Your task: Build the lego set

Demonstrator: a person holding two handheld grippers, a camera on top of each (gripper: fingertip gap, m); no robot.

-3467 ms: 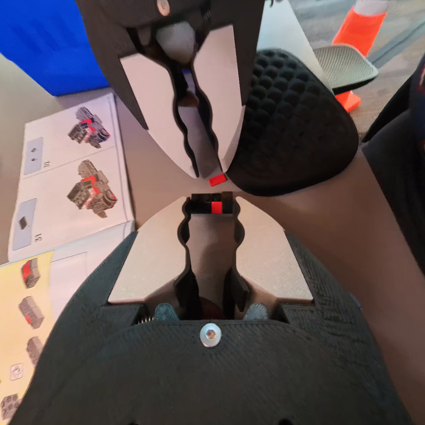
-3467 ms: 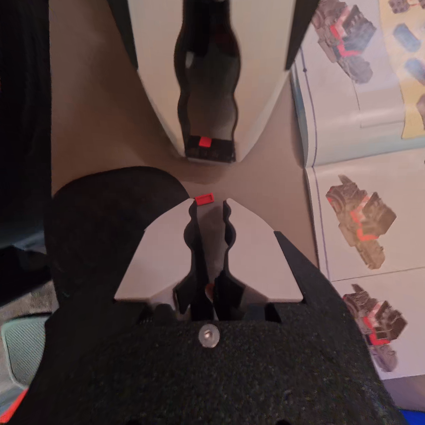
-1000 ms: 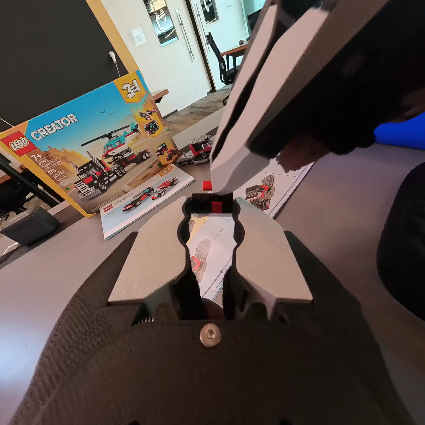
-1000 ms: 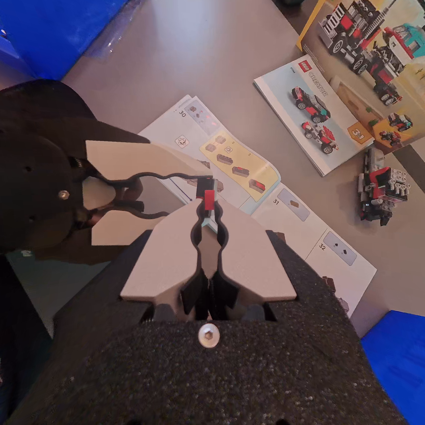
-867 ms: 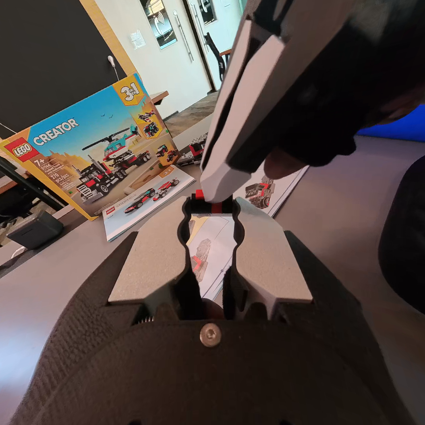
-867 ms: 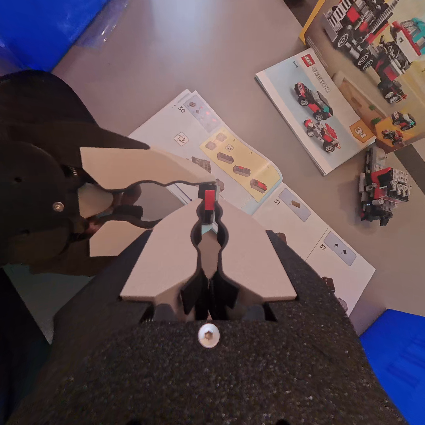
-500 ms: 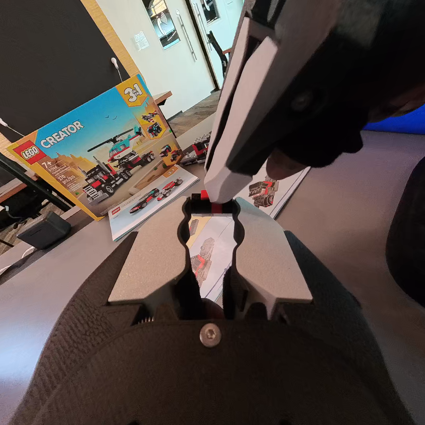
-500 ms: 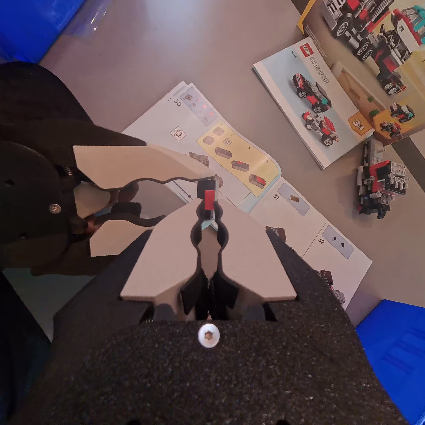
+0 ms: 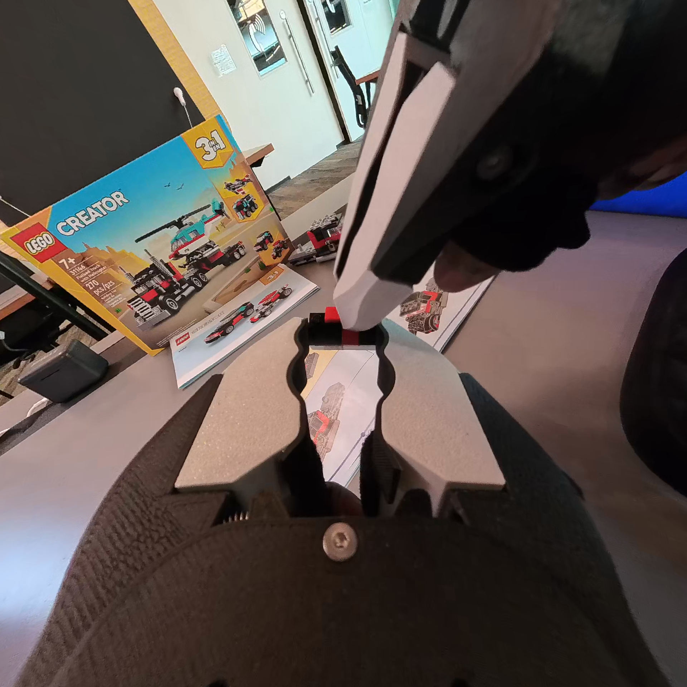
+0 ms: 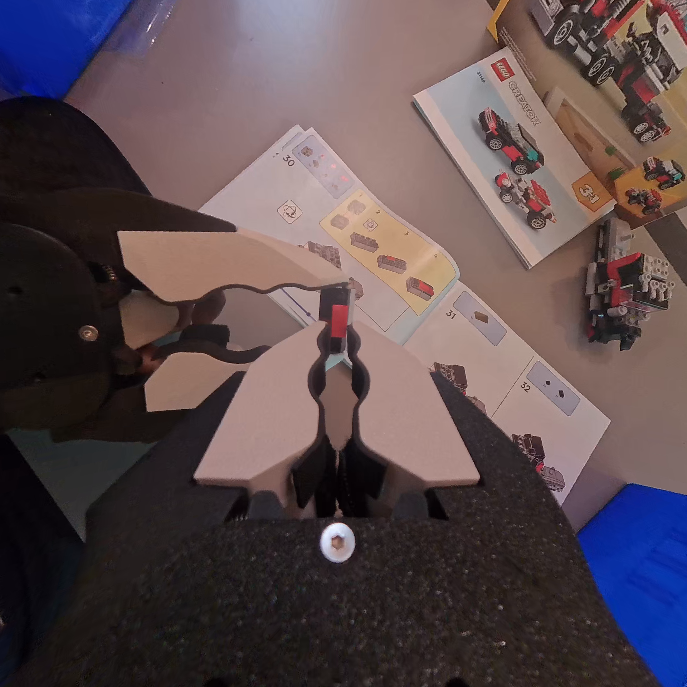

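My left gripper (image 9: 342, 331) is shut on a small black-and-red lego assembly (image 9: 344, 336) and holds it above the open instruction booklet (image 9: 446, 308). My right gripper (image 9: 357, 316) comes down from the upper right, shut on a small red piece (image 9: 332, 314) that rests on top of the assembly. In the right wrist view my right gripper (image 10: 336, 329) points down at the assembly (image 10: 332, 297), with the red piece (image 10: 337, 319) between its tips. The left gripper's fingers (image 10: 230, 260) reach in from the left.
A lego box (image 9: 141, 238) stands at the back of the grey table (image 10: 260, 93). A closed booklet (image 10: 509, 156) and a partly built truck (image 10: 628, 293) lie to the right of the open booklet (image 10: 371, 230). Blue bins (image 10: 639, 557) sit at the corners.
Both grippers swung round from facing each other tip to tip. The right gripper came down and set the red piece on top of the assembly held in the left gripper.
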